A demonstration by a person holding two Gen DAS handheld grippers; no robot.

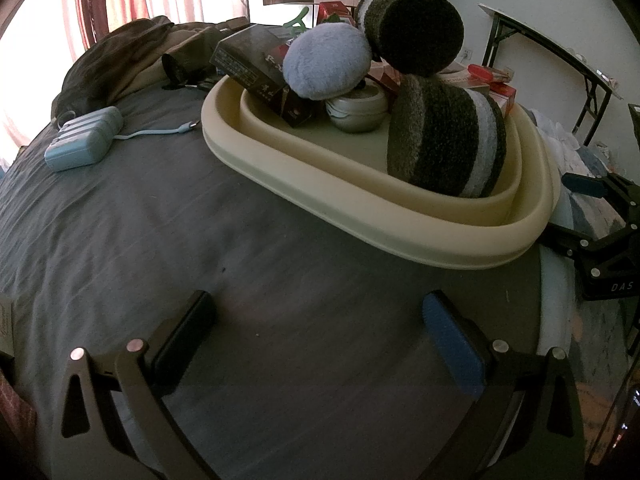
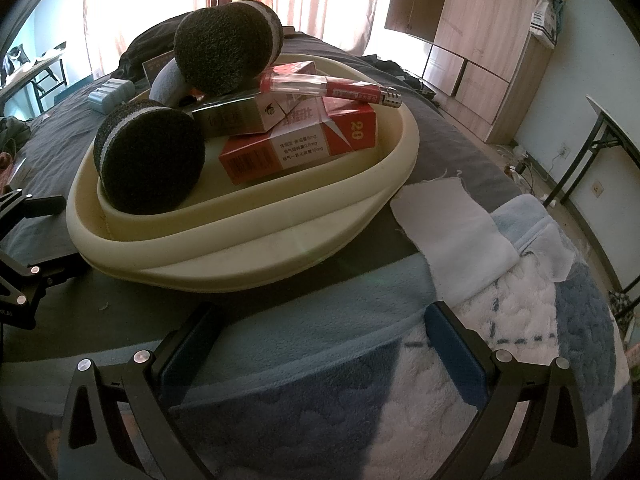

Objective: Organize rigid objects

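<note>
Left wrist view: the left gripper [image 1: 320, 340] stands released, jaws wide apart and holding nothing, over the bare grey bedsheet [image 1: 180, 240]. The cream basin [image 1: 360, 208] lies ahead and to the right of it, already holding a dark box [image 1: 252, 64], a blue-grey puff [image 1: 328, 62], a silver round case [image 1: 356, 110] and two dark striped sponge discs [image 1: 444, 140]. One rigid item remains outside: the pale blue power bank [image 1: 84, 138], resting on the sheet ahead and well to the left, clear of the basin, its long axis running roughly from lower left to upper right, its cable trailing toward the basin. Right wrist view: the right gripper [image 2: 324, 344] is likewise released and empty, over the blue and white blanket [image 2: 480, 340] just short of the basin's near rim. Red cartons [image 2: 304, 148] sit stacked inside with a red tube [image 2: 332, 88] laid across them. The power bank shows only as a small shape beyond the basin's far side. Judgement: the left gripper is the nearer, with an unobstructed path; the right would have to reach across the loaded basin.
</note>
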